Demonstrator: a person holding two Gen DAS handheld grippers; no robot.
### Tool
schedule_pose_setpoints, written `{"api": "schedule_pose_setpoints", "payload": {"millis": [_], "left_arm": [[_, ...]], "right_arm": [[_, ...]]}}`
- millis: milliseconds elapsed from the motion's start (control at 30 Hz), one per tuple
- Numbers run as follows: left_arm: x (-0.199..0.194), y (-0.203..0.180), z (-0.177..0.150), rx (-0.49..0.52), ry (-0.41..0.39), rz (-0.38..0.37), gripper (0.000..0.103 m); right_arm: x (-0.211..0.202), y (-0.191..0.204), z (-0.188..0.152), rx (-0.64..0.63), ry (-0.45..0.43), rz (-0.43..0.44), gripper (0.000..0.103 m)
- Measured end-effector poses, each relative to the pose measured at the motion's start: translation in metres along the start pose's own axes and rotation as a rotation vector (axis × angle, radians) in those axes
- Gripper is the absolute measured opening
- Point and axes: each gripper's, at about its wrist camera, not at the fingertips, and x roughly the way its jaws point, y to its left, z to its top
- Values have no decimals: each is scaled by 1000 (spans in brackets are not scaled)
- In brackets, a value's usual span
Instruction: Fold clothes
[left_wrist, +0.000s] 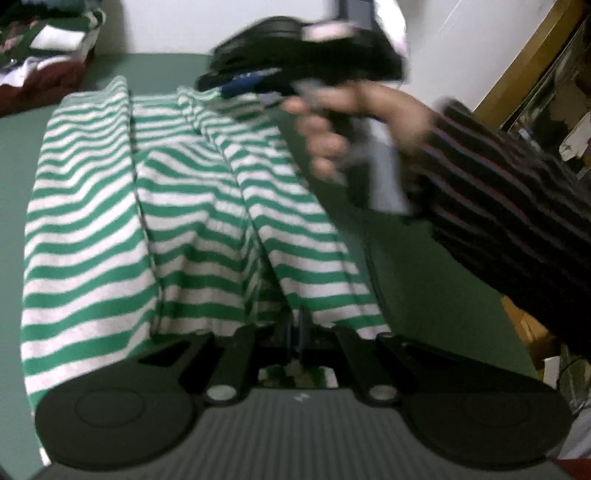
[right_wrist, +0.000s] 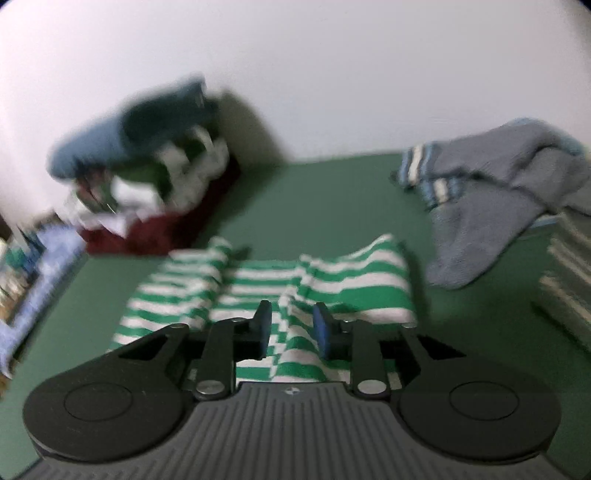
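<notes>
A green-and-white striped garment (left_wrist: 177, 206) lies in long folds on the green table (left_wrist: 424, 266). My left gripper (left_wrist: 295, 328) is at its near edge, jaws shut, with the fabric gathered into the fingertips. A hand (left_wrist: 332, 125) in a dark striped sleeve holds my right gripper (left_wrist: 240, 83) over the garment's far end; it is blurred there. In the right wrist view the right gripper (right_wrist: 291, 326) hovers low over the striped garment (right_wrist: 332, 280). Its jaws stand apart, a raised fold of cloth lies between them, and the blue pads (right_wrist: 321, 328) do not press on it.
A heap of mixed clothes (right_wrist: 147, 177) sits at the table's far left against the wall, also in the left wrist view (left_wrist: 40, 55). A grey-blue knit sweater (right_wrist: 498, 192) lies far right beside a striped folded stack (right_wrist: 569, 288). A wooden frame (left_wrist: 524, 62) stands beyond the table.
</notes>
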Motion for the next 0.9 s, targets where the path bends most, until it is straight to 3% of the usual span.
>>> {"api": "schedule_pose_setpoints", "payload": {"millis": [67, 233, 267, 333, 467, 567, 667, 700, 800, 900], "left_arm": [[-1, 2, -1, -5, 7, 19, 0], [-16, 3, 2, -26, -36, 49, 1], [-24, 1, 2, -17, -51, 55, 15], [-38, 0, -1, -9, -77, 71, 27], [-59, -1, -15, 12, -88, 152, 27], [-74, 5, -37, 11, -75, 216, 27], [-86, 9, -64, -28, -47, 248, 27], [-88, 9, -73, -37, -36, 258, 27], [-88, 4, -95, -37, -21, 288, 27], [-84, -5, -105, 0, -28, 323, 41]], "right_arm": [[-25, -1, -10, -4, 15, 24, 27], [-64, 4, -54, -15, 100, 38, 12], [-66, 6, -63, -20, 115, 33, 12], [-64, 12, -81, -32, 138, 14, 12], [-59, 16, -94, -22, 139, -18, 13], [-89, 21, -87, -23, 70, 42, 13], [-124, 27, -96, -83, 45, 56, 22], [-132, 27, -104, -87, 61, 66, 26], [-143, 29, -132, -73, 139, 110, 25], [-147, 37, -161, -90, 200, 142, 24]]}}
